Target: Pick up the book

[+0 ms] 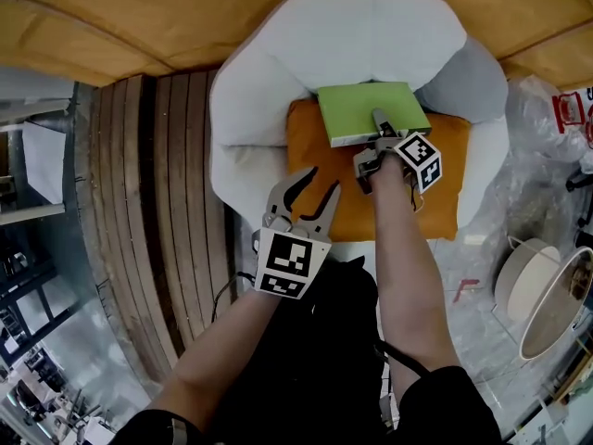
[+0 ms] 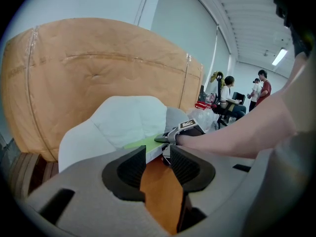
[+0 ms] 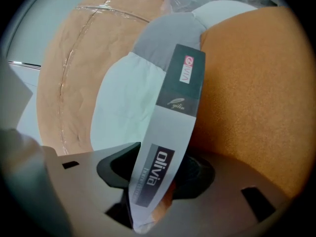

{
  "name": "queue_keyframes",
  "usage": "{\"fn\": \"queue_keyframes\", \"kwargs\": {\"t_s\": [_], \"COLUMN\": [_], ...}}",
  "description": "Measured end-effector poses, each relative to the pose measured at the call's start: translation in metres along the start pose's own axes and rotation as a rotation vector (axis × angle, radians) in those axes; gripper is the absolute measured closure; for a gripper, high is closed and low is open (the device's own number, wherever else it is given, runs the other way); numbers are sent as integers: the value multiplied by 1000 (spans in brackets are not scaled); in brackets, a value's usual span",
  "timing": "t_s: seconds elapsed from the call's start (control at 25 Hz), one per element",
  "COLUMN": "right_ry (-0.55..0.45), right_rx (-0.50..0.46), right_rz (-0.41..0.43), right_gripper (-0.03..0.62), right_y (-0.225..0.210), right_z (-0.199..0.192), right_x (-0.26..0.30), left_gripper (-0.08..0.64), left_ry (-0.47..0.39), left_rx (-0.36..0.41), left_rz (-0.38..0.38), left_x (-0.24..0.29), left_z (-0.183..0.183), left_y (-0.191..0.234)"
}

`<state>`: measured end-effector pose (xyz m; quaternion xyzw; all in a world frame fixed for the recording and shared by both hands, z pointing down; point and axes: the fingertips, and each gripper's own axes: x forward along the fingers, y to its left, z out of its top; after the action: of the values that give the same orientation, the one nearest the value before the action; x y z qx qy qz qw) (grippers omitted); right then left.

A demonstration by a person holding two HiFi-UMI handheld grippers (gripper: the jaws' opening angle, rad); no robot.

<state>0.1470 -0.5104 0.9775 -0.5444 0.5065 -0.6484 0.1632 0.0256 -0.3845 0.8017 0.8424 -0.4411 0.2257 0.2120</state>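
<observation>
A green book [image 1: 366, 105] lies flat on an orange cushion [image 1: 435, 193] in a white padded chair [image 1: 269, 91]. My right gripper [image 1: 375, 142] is at the book's near edge, one jaw over the cover and one under it. In the right gripper view the book's grey-and-white spine [image 3: 170, 132] fills the gap of the right gripper [image 3: 158, 177], and the pads press on it. My left gripper [image 1: 320, 185] hovers open over the cushion's near left corner, nothing between its jaws. From the left gripper [image 2: 158, 167] view the book [image 2: 143, 144] lies just ahead.
A grey pillow [image 1: 473, 77] sits at the chair's right. A large brown wrapped object [image 1: 111, 26] stands behind the chair. Wooden planks [image 1: 157, 202] lie at the left; crinkled plastic sheeting [image 1: 542, 137] and a white round stool [image 1: 547, 295] at the right. People [image 2: 229, 95] sit far off.
</observation>
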Motion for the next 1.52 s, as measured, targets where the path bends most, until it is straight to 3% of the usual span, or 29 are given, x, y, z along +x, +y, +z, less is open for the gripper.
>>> {"fn": "queue_keyframes", "kwargs": {"t_s": [0.36,0.68,0.88,1.08,1.32,1.52], "right_ry": [-37,-50,-61,-88,-131,-244], "right_rx": [4,-20,-31,-81,-232,-474], "right_rz": [21,16,42,115,260,343], "right_gripper": [446,460,465,465,466,466], "right_y": [11,28,61,134,268,382], "right_z": [2,12,19,39,64,86], "right_x": [-14,-46,-84,-144,-236,-331], "left_gripper": [405,405,405,405,408,408], "left_ry": [3,3,-12,-48,-110,-200], "left_rx": [-6,9,24,46,62,103], "left_rz": [-3,-11,-20,-24,-27,-35], "left_x": [-7,-21,-41,-75,-125,-179], "left_z": [4,24,54,108,186,266], "left_y": [-2,-15,-31,-48,-65,-81]}}
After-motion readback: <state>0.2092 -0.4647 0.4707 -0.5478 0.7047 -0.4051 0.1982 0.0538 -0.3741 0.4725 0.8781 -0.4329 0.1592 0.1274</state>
